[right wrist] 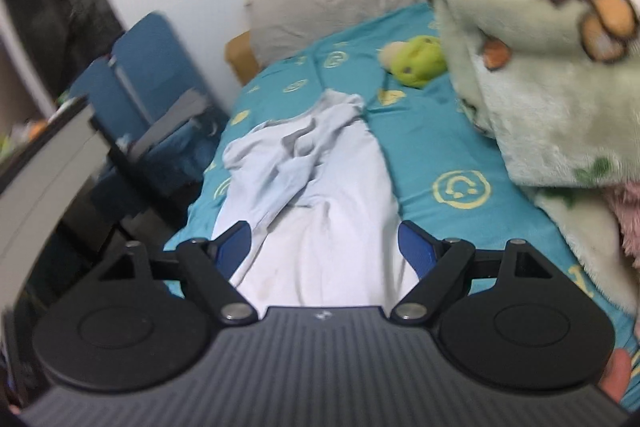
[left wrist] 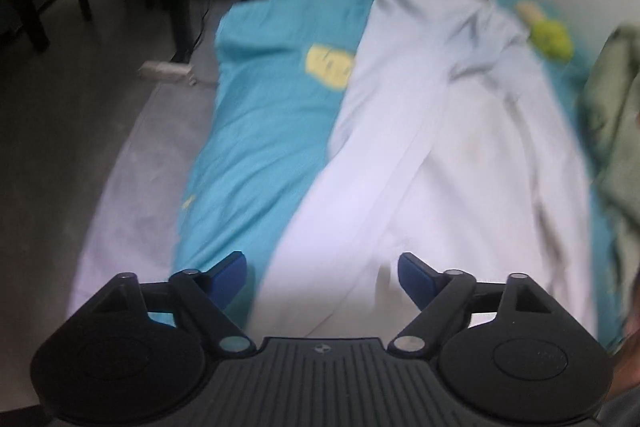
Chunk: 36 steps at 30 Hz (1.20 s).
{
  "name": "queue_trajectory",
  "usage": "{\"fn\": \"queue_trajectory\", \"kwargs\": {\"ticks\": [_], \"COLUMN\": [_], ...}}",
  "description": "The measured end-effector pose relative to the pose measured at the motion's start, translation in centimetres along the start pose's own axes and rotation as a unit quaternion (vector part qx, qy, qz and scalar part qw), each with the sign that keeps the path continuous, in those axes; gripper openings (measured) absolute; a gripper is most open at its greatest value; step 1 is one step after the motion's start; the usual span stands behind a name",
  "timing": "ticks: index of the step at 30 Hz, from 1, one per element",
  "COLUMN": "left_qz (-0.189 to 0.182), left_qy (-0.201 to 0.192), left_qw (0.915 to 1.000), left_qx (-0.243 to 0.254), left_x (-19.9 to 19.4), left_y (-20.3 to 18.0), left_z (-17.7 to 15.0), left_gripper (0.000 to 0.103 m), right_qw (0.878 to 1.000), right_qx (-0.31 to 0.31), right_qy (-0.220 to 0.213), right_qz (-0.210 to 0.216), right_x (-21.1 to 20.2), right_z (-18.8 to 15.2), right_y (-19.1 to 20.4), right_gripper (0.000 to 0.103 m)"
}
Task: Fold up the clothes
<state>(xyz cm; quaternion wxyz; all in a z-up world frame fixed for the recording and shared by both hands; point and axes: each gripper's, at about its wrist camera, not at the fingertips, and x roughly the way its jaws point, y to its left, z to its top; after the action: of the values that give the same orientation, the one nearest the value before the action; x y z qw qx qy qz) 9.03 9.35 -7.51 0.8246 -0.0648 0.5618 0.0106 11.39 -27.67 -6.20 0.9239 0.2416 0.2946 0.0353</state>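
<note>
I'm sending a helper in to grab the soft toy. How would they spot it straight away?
Find the bed with the teal sheet printed with yellow symbols. Near the grey pillow at its head, beside the fluffy pale green blanket, lies the small plush toy. It is lime green, unlike the pale garment spread mid-bed.

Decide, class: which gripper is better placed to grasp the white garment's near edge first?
Right, probably. The right gripper is open, with the white garment centred between its fingers. The left gripper, also open, sits over the garment's left border beside the teal sheet.
</note>
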Motion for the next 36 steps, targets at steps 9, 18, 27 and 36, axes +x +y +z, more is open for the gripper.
{"fn": "queue_trajectory", "kwargs": {"ticks": [9,18,27,36], "left_qz": [0.065,0.088,0.043,-0.004], "left_qy": [0.112,0.076,0.035,0.055], "left_qw": [0.9893,0.9925,0.993,0.9822], "left_qx": [0.068,0.039,0.104,0.18], "left_x": [1.9,-1.2,-8.7,-4.7], "left_y": [-0.9,-0.3,-8.3,-15.8], "left_z": [-1.7,-2.1,-1.4,-5.1], "left_gripper": [0.065,0.002,0.002,0.003], "right_qw": [0.995,0.995,0.992,0.989], "right_qx": [0.088,0.09,0.11,0.092], "right_qy": [0.043,0.045,0.056,0.117], "right_qz": [0.02,0.018,0.014,0.008], "right_x": [2.3,2.4,2.5,3.8], "right_z": [0.2,0.3,0.3,-0.8], "right_y": [-2.8,-2.9,-4.0,-5.3], "right_gripper": [0.082,0.082,0.082,0.082]}}
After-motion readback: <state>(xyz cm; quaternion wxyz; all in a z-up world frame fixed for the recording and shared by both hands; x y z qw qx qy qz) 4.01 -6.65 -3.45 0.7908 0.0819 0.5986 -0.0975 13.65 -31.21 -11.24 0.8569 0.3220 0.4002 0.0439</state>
